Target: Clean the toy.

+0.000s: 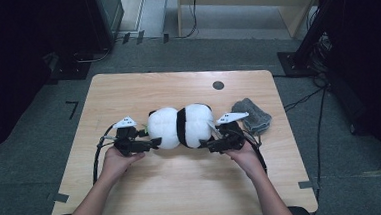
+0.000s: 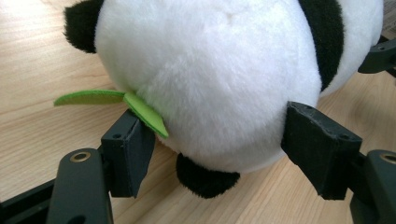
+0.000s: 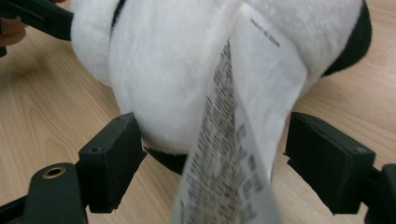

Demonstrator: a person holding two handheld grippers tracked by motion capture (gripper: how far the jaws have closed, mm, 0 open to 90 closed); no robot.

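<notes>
Panda (image 1: 182, 126) lies on its side in the middle of the surface (image 1: 148, 190), a grey cloth (image 1: 253, 114) near its right end, and I have one set of tongs at each end of it. My left tongs (image 1: 153, 142) straddle the head end: in the left gripper view the pads (image 2: 128, 156) stand apart with the white plush bulging between them, the right pad against the fur, the left one just under the green felt leaf (image 2: 140, 109); whether they truly press I cannot tell. My right tongs (image 1: 212, 145) sit wide around the other end, and in the right gripper view neither pad (image 3: 112, 161) squeezes the plush, while the long printed label (image 3: 238, 140) hangs down between them. The risk I judge greatest is closing the right tongs on that label alone; it would take the pull and the body would slump or swing. On the left, a pad could catch the leaf and bend or tear it. Plush this round is soft and springy, so a shallow bite may slide off. With only one end gripped, lifting would let the toy sag and roll away across the wood.
</notes>
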